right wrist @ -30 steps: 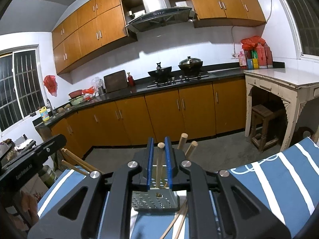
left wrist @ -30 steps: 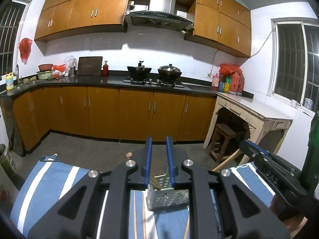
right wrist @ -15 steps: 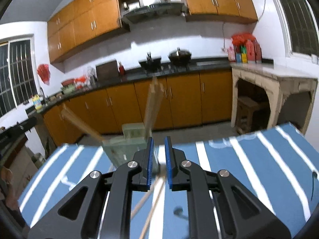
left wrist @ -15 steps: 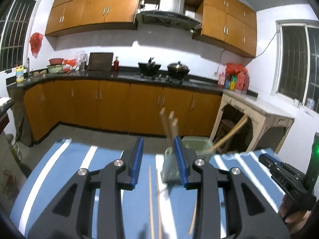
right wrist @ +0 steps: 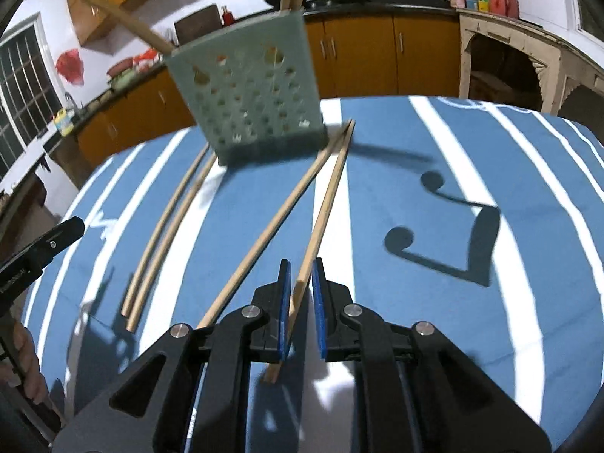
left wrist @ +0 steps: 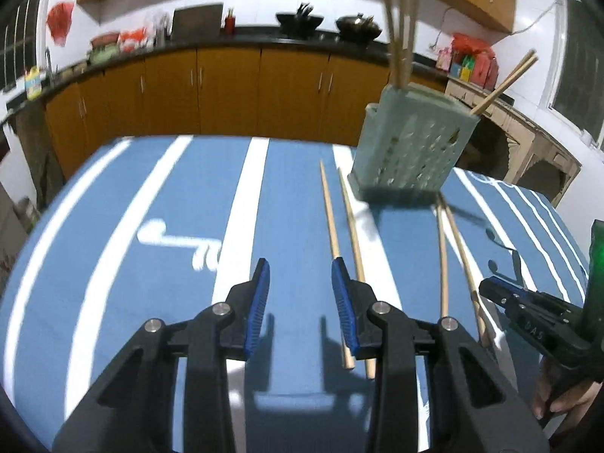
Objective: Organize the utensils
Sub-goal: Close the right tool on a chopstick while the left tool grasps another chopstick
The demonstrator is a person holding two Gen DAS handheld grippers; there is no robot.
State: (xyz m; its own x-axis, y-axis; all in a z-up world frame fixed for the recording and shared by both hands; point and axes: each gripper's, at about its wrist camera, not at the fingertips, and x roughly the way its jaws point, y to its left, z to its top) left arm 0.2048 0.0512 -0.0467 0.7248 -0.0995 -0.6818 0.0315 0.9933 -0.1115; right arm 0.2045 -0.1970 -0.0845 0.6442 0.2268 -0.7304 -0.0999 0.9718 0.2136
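Observation:
A pale green perforated holder (left wrist: 411, 147) (right wrist: 256, 102) stands on the blue striped cloth (left wrist: 151, 264) with several chopsticks (left wrist: 400, 37) upright or leaning in it. Two pairs of chopsticks lie on the cloth in front of it. My left gripper (left wrist: 301, 264) is open and empty, just left of the left pair (left wrist: 341, 234). My right gripper (right wrist: 301, 264) is shut, low over the right pair. One chopstick (right wrist: 324, 204) of that pair lies on the cloth and shows through the narrow slit between the jaws. The other chopstick (right wrist: 264, 238) lies just to its left.
Orange kitchen cabinets (left wrist: 226, 94) and a dark counter run behind the table. A pale side table (right wrist: 528, 56) stands at the right. A hand (right wrist: 22, 358) carries the left gripper (right wrist: 41, 249) at the left edge of the right wrist view. The right gripper (left wrist: 490, 288) shows in the left wrist view.
Both grippers have dropped from above the holder to just over the cloth and now point more steeply down. The left jaws have opened; the right jaws have stayed shut.

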